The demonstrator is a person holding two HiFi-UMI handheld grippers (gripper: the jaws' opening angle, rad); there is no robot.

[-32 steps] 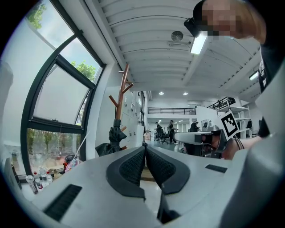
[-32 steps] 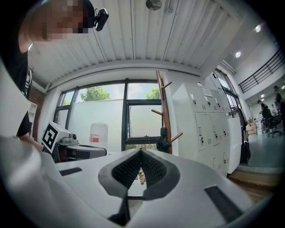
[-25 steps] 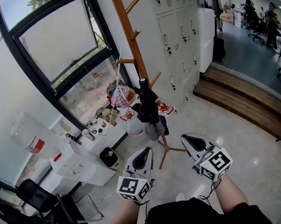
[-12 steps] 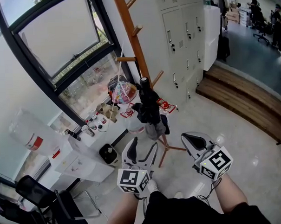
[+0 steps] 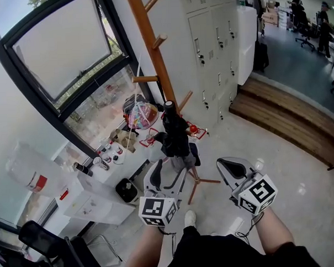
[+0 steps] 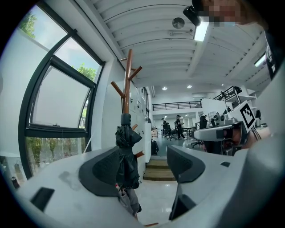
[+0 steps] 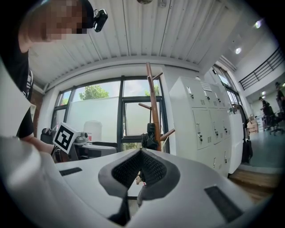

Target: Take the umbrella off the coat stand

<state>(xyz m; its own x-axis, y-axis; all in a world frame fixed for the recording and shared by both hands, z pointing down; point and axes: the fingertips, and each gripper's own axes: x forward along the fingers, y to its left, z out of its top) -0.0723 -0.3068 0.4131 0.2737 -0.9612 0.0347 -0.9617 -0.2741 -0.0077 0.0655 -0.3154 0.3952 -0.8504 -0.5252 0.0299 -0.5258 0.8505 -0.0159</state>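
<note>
A black folded umbrella (image 5: 174, 136) hangs upright on the wooden coat stand (image 5: 150, 53), its handle at the top against the pole. My left gripper (image 5: 169, 173) is open and empty, just short of the stand's base in the head view. In the left gripper view the umbrella (image 6: 126, 156) shows in the gap near the left jaw of my left gripper (image 6: 144, 167), still some way off. My right gripper (image 5: 230, 169) is shut and empty, to the right of the stand. In the right gripper view the umbrella (image 7: 150, 137) and stand (image 7: 153, 102) rise behind my right gripper (image 7: 141, 168).
White lockers (image 5: 218, 39) stand right of the coat stand, a large window (image 5: 58, 57) to its left. A low white table (image 5: 90, 202) with bottles, a black bin (image 5: 127, 190) and a black chair (image 5: 44, 240) sit at the left. Wooden steps (image 5: 288, 116) lie at the right.
My left gripper's jaws went from shut to wide open. Both grippers have moved closer to the coat stand. The right gripper stayed shut.
</note>
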